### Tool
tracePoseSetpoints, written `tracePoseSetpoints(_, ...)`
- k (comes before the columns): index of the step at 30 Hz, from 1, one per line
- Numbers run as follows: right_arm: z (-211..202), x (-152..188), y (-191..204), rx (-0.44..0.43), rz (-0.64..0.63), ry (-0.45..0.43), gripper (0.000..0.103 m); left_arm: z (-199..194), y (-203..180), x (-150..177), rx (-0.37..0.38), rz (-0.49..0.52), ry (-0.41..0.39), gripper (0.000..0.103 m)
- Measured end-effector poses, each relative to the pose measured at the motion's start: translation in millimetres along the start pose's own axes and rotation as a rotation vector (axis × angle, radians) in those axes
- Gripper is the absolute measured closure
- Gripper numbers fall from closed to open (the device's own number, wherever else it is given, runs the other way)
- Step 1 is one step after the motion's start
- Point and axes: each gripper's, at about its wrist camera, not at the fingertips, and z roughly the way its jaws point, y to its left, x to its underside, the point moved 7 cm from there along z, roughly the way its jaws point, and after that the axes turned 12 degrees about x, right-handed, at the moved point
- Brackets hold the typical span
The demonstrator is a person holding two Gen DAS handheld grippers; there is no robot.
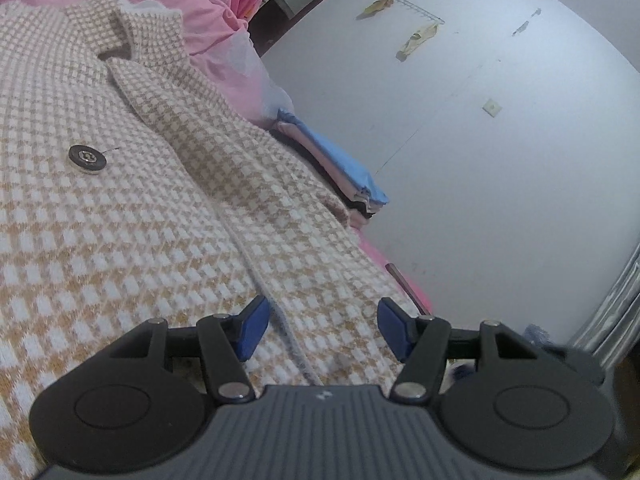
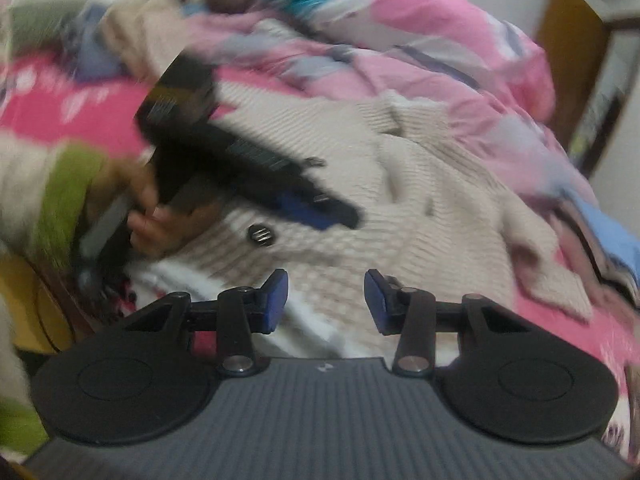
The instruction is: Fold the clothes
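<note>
Pink bedding lies under a checked beige jacket with a dark button. Left gripper hovers over it, released; right gripper likewise gapes, grasping nothing.

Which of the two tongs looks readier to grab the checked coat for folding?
Probably the left tongs: open, low over the checked coat, straddling its raised edge seam. The right tongs are open too, but seem farther from the cloth.
</note>
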Motion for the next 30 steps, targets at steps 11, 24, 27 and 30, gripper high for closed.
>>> tracePoseSetpoints(11, 22, 11, 2, -0.027, 0.087, -0.031, 0.093, 0, 2, -1, 0.010, -0.018, -0.007, 0.041)
tracePoseSetpoints(24, 5, 37, -112, -0.073, 0.855, -0.197, 0.094, -13, 29, -43, 0.006, -0.306, -0.101, 0.041)
tracePoseSetpoints(27, 11, 52, -127, -0.124, 1.008, -0.218, 0.094, -19, 46, -76, -0.091, -0.320, -0.155, 0.041)
tracePoseSetpoints(30, 17, 60, -128, -0.158, 1.059, -0.219, 0.094, -20, 66, -112, -0.220, -0.309, -0.185, 0.041)
